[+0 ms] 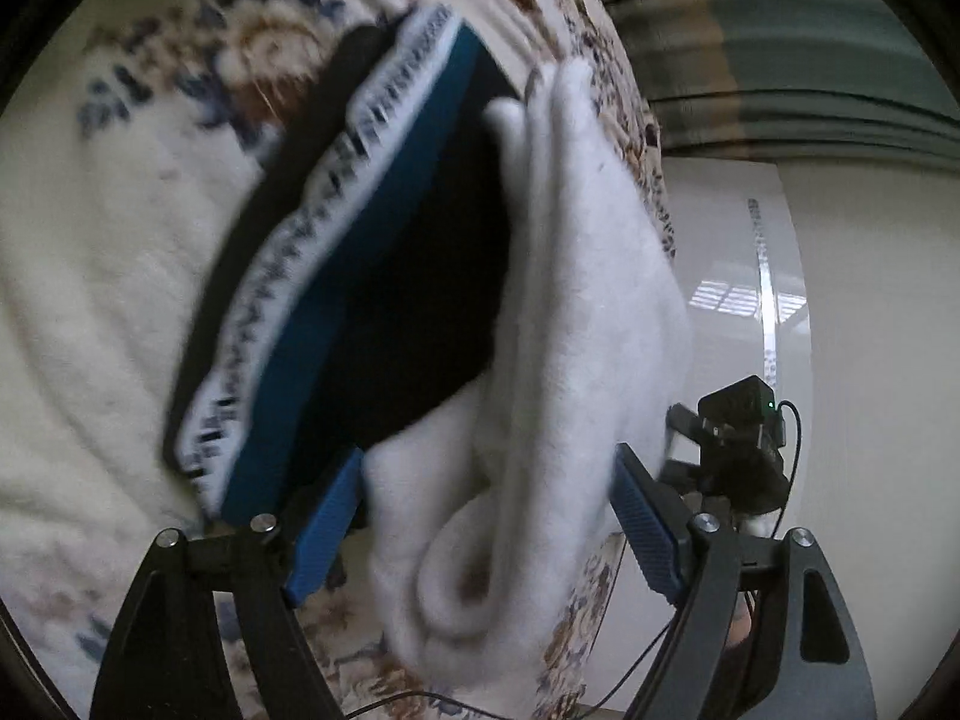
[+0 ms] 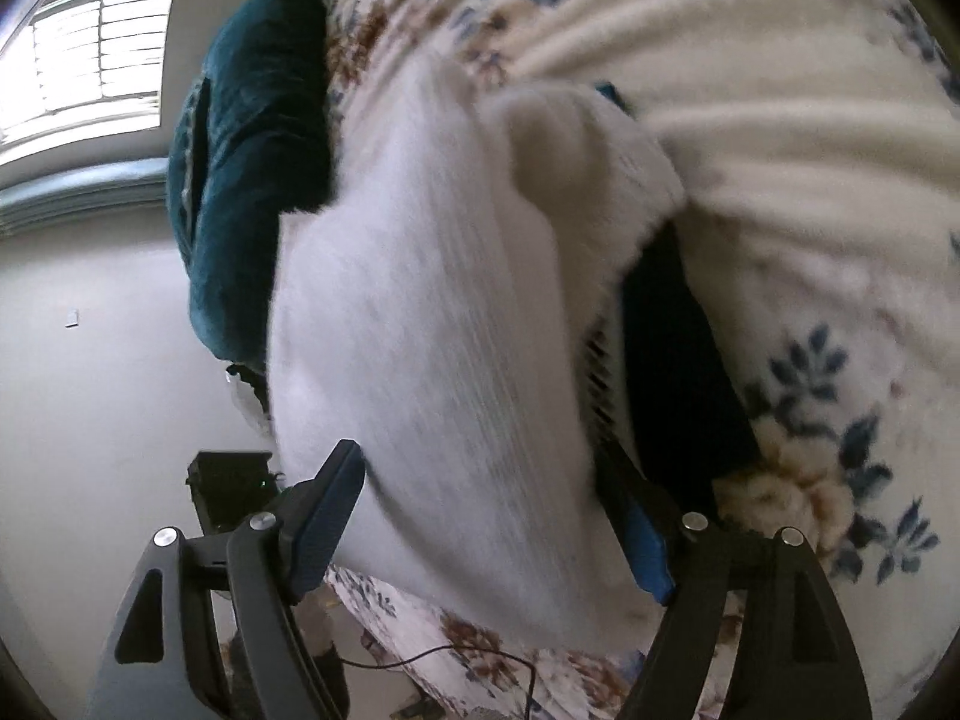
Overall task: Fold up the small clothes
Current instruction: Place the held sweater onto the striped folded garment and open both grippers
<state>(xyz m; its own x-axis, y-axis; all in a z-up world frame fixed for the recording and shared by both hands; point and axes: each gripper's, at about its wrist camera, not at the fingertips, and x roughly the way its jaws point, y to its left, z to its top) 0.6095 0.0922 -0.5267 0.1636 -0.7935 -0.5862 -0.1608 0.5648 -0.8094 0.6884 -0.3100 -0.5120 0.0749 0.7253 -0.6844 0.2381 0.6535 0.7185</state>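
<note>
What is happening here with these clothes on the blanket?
A person is folding small clothes with two handheld grippers on a floral blanket. A white fleecy garment lies partly over a dark garment with a blue and white waistband. The left gripper and the right gripper both have open jaws, with the white garment lying between them, apparently not clamped.

Cream fleece blanket (image 1: 108,276) with blue-brown floral print is covering the surface. Teal velvet cushion (image 2: 240,180) is sitting at its edge. Glossy white floor (image 1: 870,300) is reflecting a window (image 2: 96,60). Thin black cable (image 2: 432,657) is trailing over the floor.
</note>
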